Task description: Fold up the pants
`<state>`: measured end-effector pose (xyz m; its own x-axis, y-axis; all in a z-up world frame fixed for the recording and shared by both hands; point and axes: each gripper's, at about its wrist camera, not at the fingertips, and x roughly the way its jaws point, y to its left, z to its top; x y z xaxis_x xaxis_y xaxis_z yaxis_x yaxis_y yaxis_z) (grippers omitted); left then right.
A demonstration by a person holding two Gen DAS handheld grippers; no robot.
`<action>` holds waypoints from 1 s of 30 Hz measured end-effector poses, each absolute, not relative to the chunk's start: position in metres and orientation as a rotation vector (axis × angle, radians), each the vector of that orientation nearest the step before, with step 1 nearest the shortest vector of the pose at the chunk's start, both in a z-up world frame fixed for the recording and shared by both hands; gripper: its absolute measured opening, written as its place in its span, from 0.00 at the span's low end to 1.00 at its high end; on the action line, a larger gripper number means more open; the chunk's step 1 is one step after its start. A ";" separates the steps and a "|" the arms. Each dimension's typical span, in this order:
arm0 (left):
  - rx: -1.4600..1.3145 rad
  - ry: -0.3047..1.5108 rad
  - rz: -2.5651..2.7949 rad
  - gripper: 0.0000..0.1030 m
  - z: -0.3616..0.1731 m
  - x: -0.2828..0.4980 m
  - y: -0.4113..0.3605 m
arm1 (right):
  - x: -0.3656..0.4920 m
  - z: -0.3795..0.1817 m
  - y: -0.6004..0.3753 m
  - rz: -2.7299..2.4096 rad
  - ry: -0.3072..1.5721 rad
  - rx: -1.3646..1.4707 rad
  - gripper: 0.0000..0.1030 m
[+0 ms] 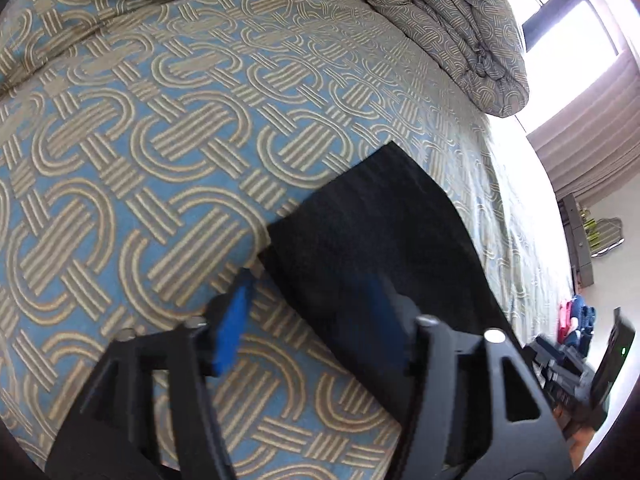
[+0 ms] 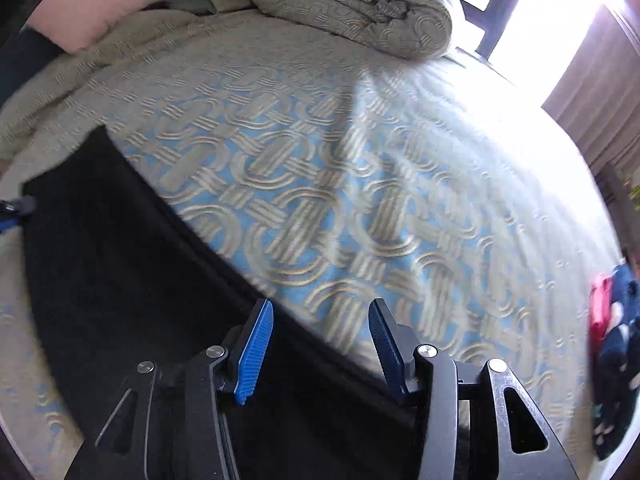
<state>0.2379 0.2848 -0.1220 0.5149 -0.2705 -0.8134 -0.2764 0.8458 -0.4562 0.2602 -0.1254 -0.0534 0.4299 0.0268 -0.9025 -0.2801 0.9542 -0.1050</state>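
Black pants (image 1: 360, 240) lie folded flat on the patterned bedspread (image 1: 160, 120). My left gripper (image 1: 308, 316) hovers over their near left corner with its jaws wide apart; the left blue pad (image 1: 234, 320) is over the bedspread and the right one over the cloth, neither pressing on it. In the right wrist view the pants (image 2: 120, 260) stretch from the lower middle to the left. My right gripper (image 2: 320, 346) stands open above their right edge, nothing pinched between its blue pads (image 2: 256, 352). The left gripper's tip (image 2: 16, 208) shows at the pants' far left end.
A rolled duvet (image 2: 352, 4) and a pink pillow (image 2: 92, 8) lie at the head of the bed. Red and navy clothes (image 2: 612, 320) are heaped at the bed's right side. A bright window (image 1: 568, 20) and curtains (image 1: 592, 132) stand beyond the bed.
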 end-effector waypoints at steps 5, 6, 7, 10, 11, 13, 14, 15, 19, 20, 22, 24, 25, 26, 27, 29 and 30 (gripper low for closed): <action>-0.529 1.047 -0.020 0.69 -0.124 0.250 0.262 | 0.227 -0.078 -0.116 0.310 1.316 0.003 0.50; -0.501 1.035 -0.026 0.47 -0.122 0.253 0.258 | 0.223 -0.092 -0.120 0.268 1.363 0.043 0.49; -0.456 1.030 -0.023 0.14 -0.122 0.257 0.252 | 0.222 -0.099 -0.125 0.247 1.362 0.067 0.49; -0.504 1.019 -0.037 0.11 -0.120 0.257 0.256 | 0.227 -0.098 -0.138 0.215 1.319 0.181 0.50; -0.511 0.990 -0.050 0.11 -0.112 0.253 0.257 | 0.229 -0.097 -0.144 0.194 1.324 0.244 0.50; -0.476 0.918 -0.074 0.11 -0.090 0.242 0.254 | 0.229 -0.094 -0.152 0.181 1.338 0.328 0.50; -0.451 0.896 -0.083 0.11 -0.081 0.239 0.251 | 0.227 -0.092 -0.155 0.193 1.343 0.359 0.50; -0.417 0.875 -0.094 0.11 -0.071 0.236 0.245 | 0.225 -0.090 -0.158 0.223 1.340 0.406 0.50; -0.335 0.824 -0.213 0.11 -0.029 0.226 0.208 | 0.214 -0.097 -0.168 0.241 1.361 0.464 0.50; -0.316 0.815 -0.257 0.11 -0.018 0.224 0.194 | 0.210 -0.098 -0.171 0.247 1.357 0.491 0.50; -0.248 0.796 -0.328 0.11 0.002 0.217 0.159 | 0.190 -0.091 -0.186 0.250 1.351 0.537 0.50; -0.200 0.787 -0.394 0.11 0.015 0.210 0.126 | 0.176 -0.076 -0.199 0.253 1.322 0.563 0.50; -0.174 0.784 -0.435 0.11 0.021 0.205 0.107 | 0.169 -0.070 -0.206 0.253 1.292 0.566 0.50; -0.139 0.782 -0.485 0.11 0.026 0.198 0.084 | 0.156 -0.061 -0.217 0.245 1.263 0.561 0.50; -0.102 0.783 -0.536 0.11 0.030 0.190 0.058 | 0.146 -0.050 -0.232 0.226 1.228 0.545 0.50; -0.041 0.801 -0.620 0.11 0.030 0.174 0.017 | 0.120 -0.034 -0.263 0.186 1.182 0.520 0.50; -0.013 0.817 -0.663 0.11 0.026 0.165 -0.003 | 0.111 -0.028 -0.276 0.164 1.162 0.514 0.52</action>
<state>0.1646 -0.0031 0.0260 0.4959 -0.5521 -0.6703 0.5423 0.7997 -0.2575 0.1114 -0.2765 -0.0280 0.4004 0.3829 -0.8325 0.1370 0.8733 0.4675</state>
